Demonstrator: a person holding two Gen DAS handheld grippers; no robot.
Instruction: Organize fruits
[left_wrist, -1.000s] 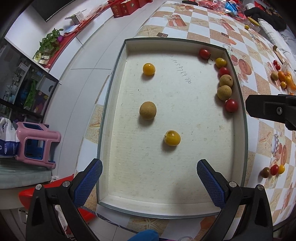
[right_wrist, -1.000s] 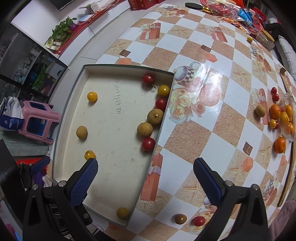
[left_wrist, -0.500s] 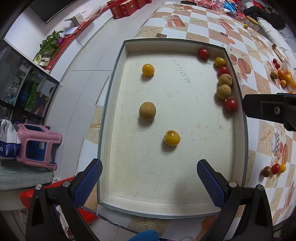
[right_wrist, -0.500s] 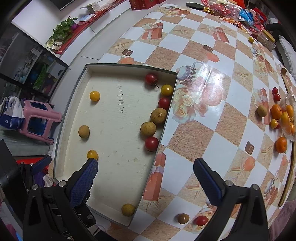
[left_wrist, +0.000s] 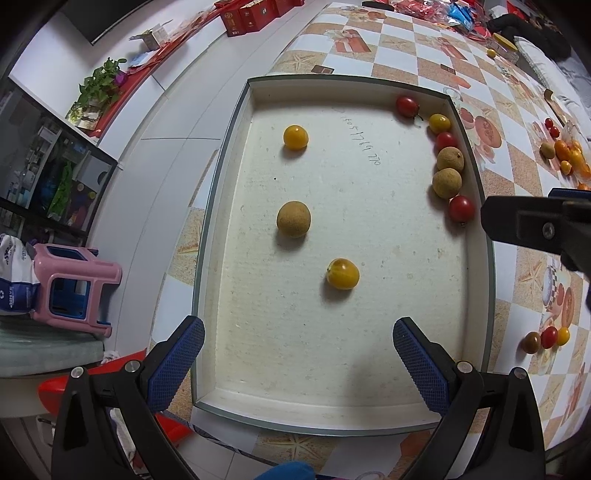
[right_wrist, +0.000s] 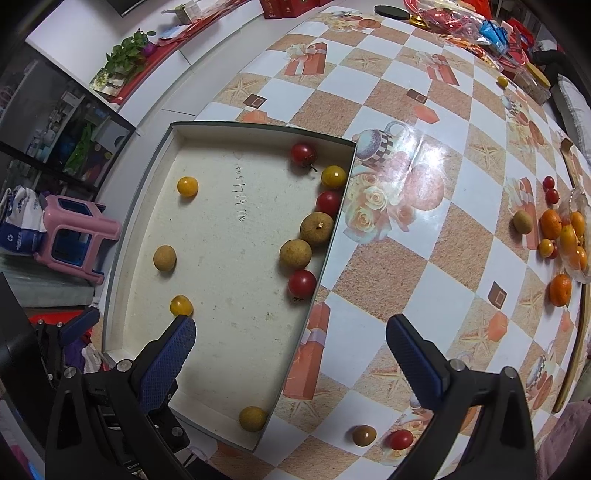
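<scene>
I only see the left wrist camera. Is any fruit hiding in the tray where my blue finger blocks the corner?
Observer: Yes. The right wrist view shows one brown longan in the near corner of the tray, by the wall.
Operator: What's the black thing poking in at the side?
Observer: That's the right gripper. Its jaws are wide open and hold nothing.
Operator: Where is it?
Observer: It hangs over the tray's right wall, half over the tablecloth.
</scene>
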